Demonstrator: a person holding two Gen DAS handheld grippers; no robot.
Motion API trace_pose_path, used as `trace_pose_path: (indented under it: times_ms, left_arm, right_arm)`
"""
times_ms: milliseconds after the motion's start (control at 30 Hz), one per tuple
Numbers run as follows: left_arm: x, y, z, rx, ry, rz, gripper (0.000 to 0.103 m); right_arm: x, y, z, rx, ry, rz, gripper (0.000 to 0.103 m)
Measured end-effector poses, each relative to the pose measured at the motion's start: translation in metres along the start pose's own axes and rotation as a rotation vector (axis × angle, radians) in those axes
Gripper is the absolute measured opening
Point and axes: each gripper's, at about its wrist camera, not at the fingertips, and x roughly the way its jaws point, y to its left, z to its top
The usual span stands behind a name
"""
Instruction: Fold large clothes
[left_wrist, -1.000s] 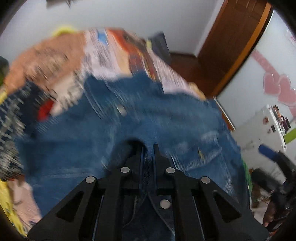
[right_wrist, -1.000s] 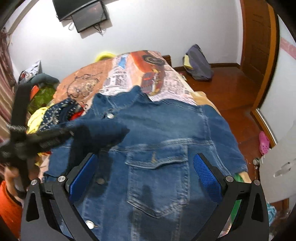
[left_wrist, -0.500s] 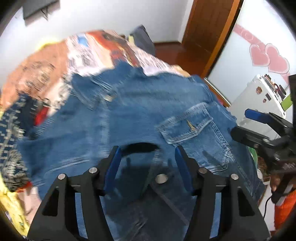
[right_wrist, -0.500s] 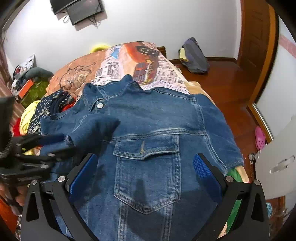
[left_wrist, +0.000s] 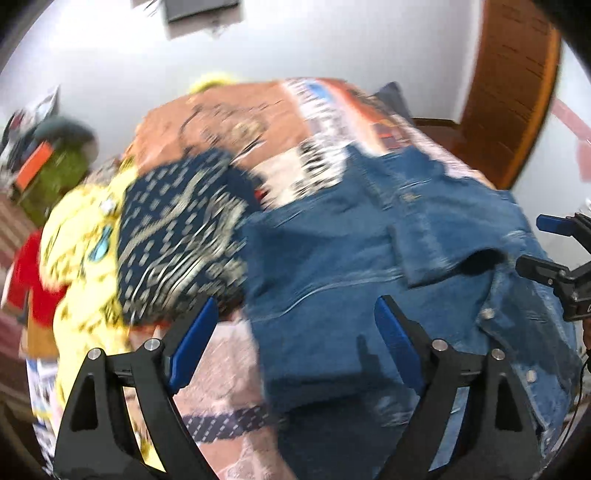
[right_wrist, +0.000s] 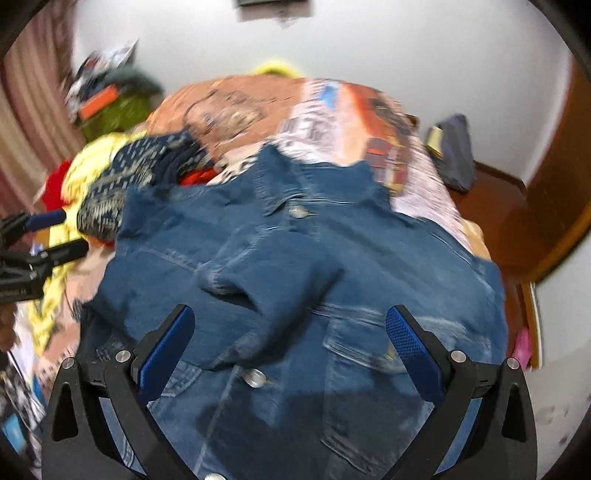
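Observation:
A blue denim jacket (right_wrist: 332, 280) lies front up on the bed, its left sleeve folded across the chest (right_wrist: 258, 280). It also shows in the left wrist view (left_wrist: 369, 266). My left gripper (left_wrist: 295, 336) is open and empty, above the jacket's left edge; it also shows at the left edge of the right wrist view (right_wrist: 51, 236). My right gripper (right_wrist: 291, 339) is open and empty above the jacket's lower front; it also shows at the right edge of the left wrist view (left_wrist: 546, 247).
The bed has an orange patterned cover (right_wrist: 258, 107). A pile of clothes, navy patterned (left_wrist: 177, 229), yellow (left_wrist: 81, 258) and red (left_wrist: 26, 273), lies left of the jacket. A bag (right_wrist: 454, 155) sits on the wooden floor by a brown door (left_wrist: 513, 88).
My left gripper let go of the sleeve, opened wide and swung left off the jacket. The sleeve now lies folded across the chest. My right gripper stayed open and shifted slightly.

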Motion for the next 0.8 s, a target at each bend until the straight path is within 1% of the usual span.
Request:
trace_pose_path:
  times_ms: [67, 133, 200, 300, 333, 400, 433, 467, 533, 600, 633, 667, 700, 767, 800]
  left_arm:
    - [0.006, 0.018, -0.011, -0.046, 0.020, 0.003, 0.087]
    - [0.011, 0.026, -0.021, -0.078, 0.039, 0.004, 0.087]
    - [0.017, 0.035, -0.031, -0.104, 0.055, 0.002, 0.087]
    - [0.024, 0.043, -0.043, -0.121, 0.075, 0.013, 0.087]
    - [0.027, 0.044, -0.047, -0.123, 0.084, 0.019, 0.087]
    - [0.031, 0.046, -0.053, -0.128, 0.098, 0.023, 0.087]
    - [0.033, 0.047, -0.055, -0.129, 0.103, 0.021, 0.087]
    - [0.034, 0.047, -0.057, -0.131, 0.105, 0.021, 0.087]
    - [0.037, 0.047, -0.059, -0.134, 0.110, 0.022, 0.087]
    - [0.039, 0.048, -0.060, -0.136, 0.115, 0.023, 0.087]
    - [0.041, 0.048, -0.059, -0.135, 0.116, 0.025, 0.087]
    - [0.041, 0.047, -0.058, -0.134, 0.117, 0.028, 0.087]
    - [0.041, 0.046, -0.057, -0.130, 0.115, 0.034, 0.087]
    - [0.041, 0.045, -0.053, -0.123, 0.111, 0.040, 0.087]
    - [0.040, 0.044, -0.051, -0.120, 0.109, 0.043, 0.087]
  right_arm:
    - [0.018, 0.017, 0.005, -0.075, 0.035, -0.024, 0.103]
    - [0.037, 0.028, 0.008, -0.153, 0.085, -0.060, 0.103]
    - [0.058, 0.042, 0.010, -0.258, 0.122, -0.114, 0.102]
    - [0.079, 0.053, 0.011, -0.367, 0.160, -0.189, 0.101]
    - [0.084, 0.054, 0.012, -0.387, 0.170, -0.202, 0.101]
    - [0.097, 0.056, 0.015, -0.427, 0.183, -0.254, 0.099]
    - [0.099, 0.057, 0.017, -0.438, 0.187, -0.265, 0.097]
    - [0.102, 0.057, 0.019, -0.447, 0.186, -0.271, 0.090]
    - [0.107, 0.058, 0.022, -0.454, 0.195, -0.264, 0.082]
    - [0.107, 0.059, 0.026, -0.452, 0.188, -0.239, 0.071]
    - [0.106, 0.061, 0.026, -0.450, 0.180, -0.226, 0.055]
    - [0.103, 0.062, 0.027, -0.444, 0.170, -0.208, 0.041]
    - [0.099, 0.063, 0.029, -0.439, 0.160, -0.201, 0.037]
    - [0.090, 0.064, 0.031, -0.435, 0.119, -0.184, 0.023]
    - [0.082, 0.063, 0.033, -0.430, 0.095, -0.181, 0.022]
